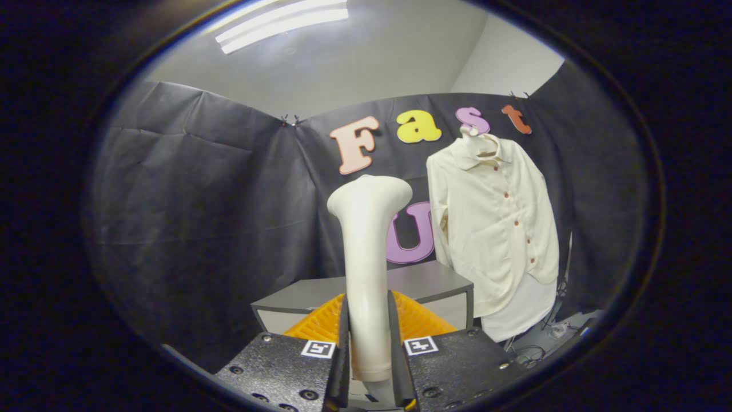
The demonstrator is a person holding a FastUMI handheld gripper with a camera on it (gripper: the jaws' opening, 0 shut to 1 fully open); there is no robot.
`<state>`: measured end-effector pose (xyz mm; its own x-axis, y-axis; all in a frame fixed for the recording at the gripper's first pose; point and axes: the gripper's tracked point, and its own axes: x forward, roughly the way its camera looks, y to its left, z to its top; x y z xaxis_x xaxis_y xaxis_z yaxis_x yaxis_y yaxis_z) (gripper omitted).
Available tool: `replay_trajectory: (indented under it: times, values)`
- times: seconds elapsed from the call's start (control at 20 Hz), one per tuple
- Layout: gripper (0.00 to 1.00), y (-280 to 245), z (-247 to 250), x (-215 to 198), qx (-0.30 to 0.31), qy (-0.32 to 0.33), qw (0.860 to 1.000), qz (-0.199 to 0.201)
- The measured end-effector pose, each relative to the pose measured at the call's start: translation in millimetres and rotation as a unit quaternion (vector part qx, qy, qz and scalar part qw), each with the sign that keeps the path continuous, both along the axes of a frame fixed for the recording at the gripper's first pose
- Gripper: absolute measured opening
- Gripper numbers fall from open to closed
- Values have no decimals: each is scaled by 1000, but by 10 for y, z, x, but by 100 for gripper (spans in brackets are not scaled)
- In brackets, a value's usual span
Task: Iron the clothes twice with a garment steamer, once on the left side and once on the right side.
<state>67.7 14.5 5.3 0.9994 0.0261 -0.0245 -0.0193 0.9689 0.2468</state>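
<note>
A cream garment steamer (367, 257) stands upright between my fingers, its wide head at the top and its handle pressed on both sides. My gripper (369, 337) is shut on that handle. A cream long-sleeved shirt (494, 223) with small reddish buttons hangs on a white hanger (474, 140) against the booth wall, beyond the steamer and to its right. The steamer head is well short of the shirt and left of it.
A grey table (434, 283) stands below and behind the steamer. Something orange and ribbed (417, 317) lies just behind my fingers. A white cloth (523, 312) hangs under the shirt. Cables (543, 340) lie on the floor at the right.
</note>
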Motion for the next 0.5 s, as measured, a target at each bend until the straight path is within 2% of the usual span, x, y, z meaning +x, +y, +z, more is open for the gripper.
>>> replay_trajectory:
  times: [0.1, 0.2, 0.5]
  values:
    - [29, 330, -65, -190, 9, -1, 1000, 13]
    - [29, 510, -71, -340, -21, 3, 1000, 18]
    - [30, 605, -212, -528, -93, -1, 996, 6]
